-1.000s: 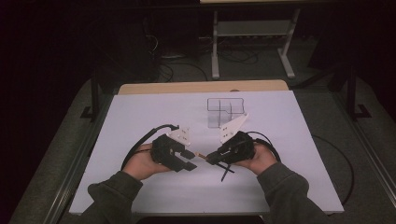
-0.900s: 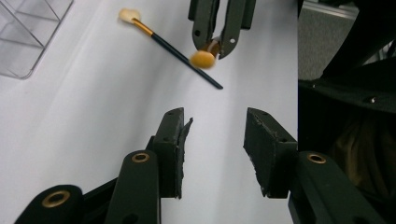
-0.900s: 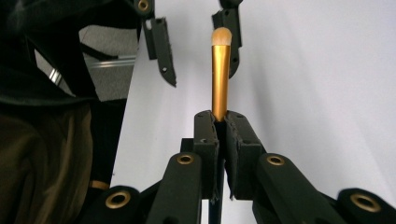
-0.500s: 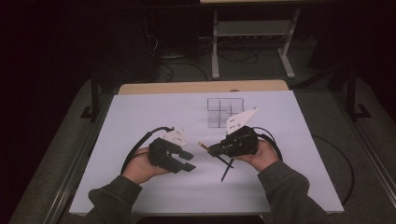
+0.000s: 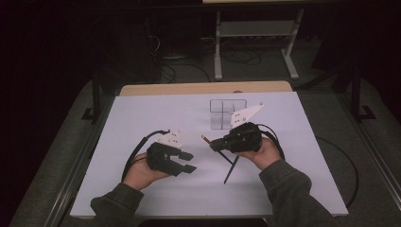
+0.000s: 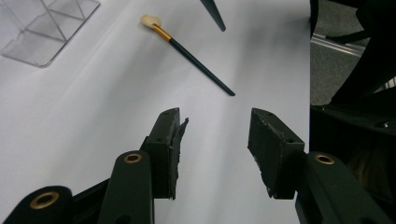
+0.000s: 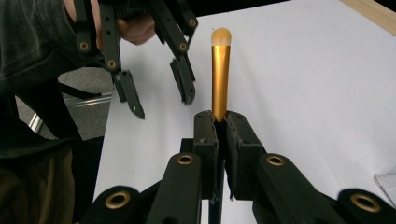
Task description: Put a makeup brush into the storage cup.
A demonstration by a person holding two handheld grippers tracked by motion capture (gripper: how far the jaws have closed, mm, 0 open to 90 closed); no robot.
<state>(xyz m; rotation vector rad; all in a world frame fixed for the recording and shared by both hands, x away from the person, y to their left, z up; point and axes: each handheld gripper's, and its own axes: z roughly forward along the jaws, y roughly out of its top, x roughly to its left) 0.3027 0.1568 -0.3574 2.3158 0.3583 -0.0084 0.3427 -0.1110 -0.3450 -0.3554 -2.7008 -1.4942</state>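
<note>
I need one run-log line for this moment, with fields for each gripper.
right gripper: shut on brush | left gripper: open, jaws just opening, nothing between | clear organizer: on table

Brush [image 5: 213, 143] in right tongs [image 5: 213, 144], left tongs [image 5: 188, 161] beside, organizer [image 5: 226, 113] behind

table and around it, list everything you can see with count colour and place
brush: one, gold collar, pale tip, dark handle, clamped in the right tongs above the sheet
clear box: one, see-through with dividers, far middle of the sheet
white sheet: one, covers the table top
wooden board: one, tan, along the far edge of the sheet
metal stand: one, pale grey, on the floor behind the table
left tongs: black, jaws apart with nothing between them, just been opening
right tongs: black, shut on the brush
sleeves: two, dark, bottom edge
</note>
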